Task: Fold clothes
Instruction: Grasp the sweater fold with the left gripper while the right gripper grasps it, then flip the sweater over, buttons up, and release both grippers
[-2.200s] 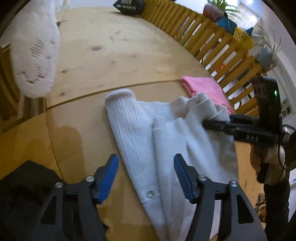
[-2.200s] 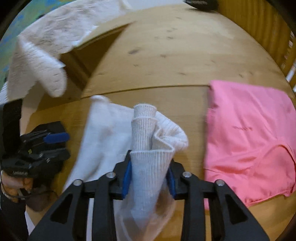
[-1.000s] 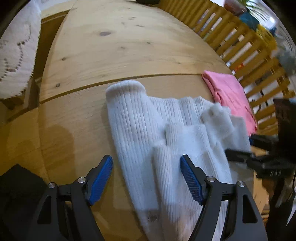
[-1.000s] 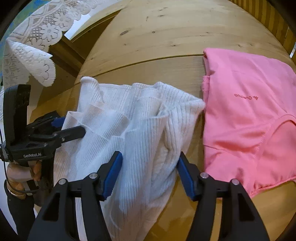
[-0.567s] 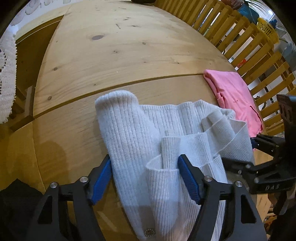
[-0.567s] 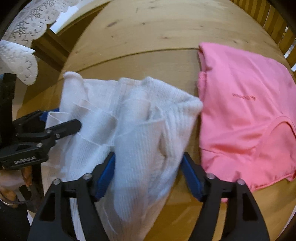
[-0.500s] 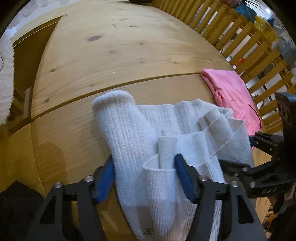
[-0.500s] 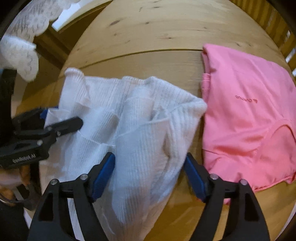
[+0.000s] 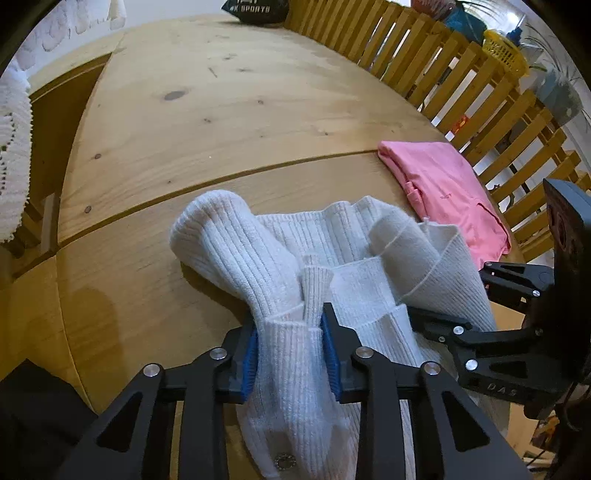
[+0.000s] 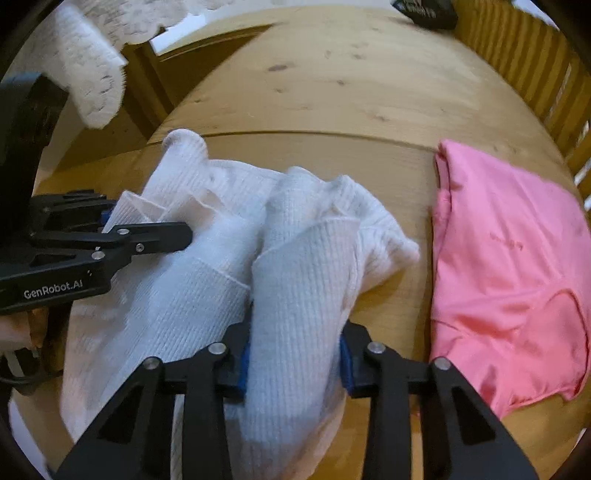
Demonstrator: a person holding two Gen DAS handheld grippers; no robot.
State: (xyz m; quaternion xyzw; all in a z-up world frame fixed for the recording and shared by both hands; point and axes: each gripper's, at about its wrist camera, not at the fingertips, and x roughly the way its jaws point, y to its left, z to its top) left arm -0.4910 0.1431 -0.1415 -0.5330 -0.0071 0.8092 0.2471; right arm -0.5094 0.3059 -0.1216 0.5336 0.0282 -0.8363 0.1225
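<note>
A white ribbed knit sweater (image 9: 240,251) lies bunched on the wooden table (image 9: 221,110). My left gripper (image 9: 290,332) is closing its jaws, and the blue pads squeeze a gathered fold at the sweater's near left edge. In the right wrist view, the right gripper (image 10: 295,354) is also closing, with a thick roll of the same sweater (image 10: 184,295) pinched between its pads. Each gripper shows in the other's view: the right gripper (image 9: 443,325) at the sweater's right side, the left gripper (image 10: 147,236) at its left side.
A folded pink garment (image 9: 450,192) (image 10: 509,258) lies just right of the sweater. A yellow slatted fence (image 9: 443,66) runs along the table's far right edge. A black bag (image 9: 255,11) sits at the far end. White lace cloth (image 10: 85,74) hangs left. Dark fabric (image 9: 29,424) lies near left.
Both grippers stood open around sweater folds and have now closed on them. The gathered fabric bunches higher between the pads, and the right gripper has shifted sideways.
</note>
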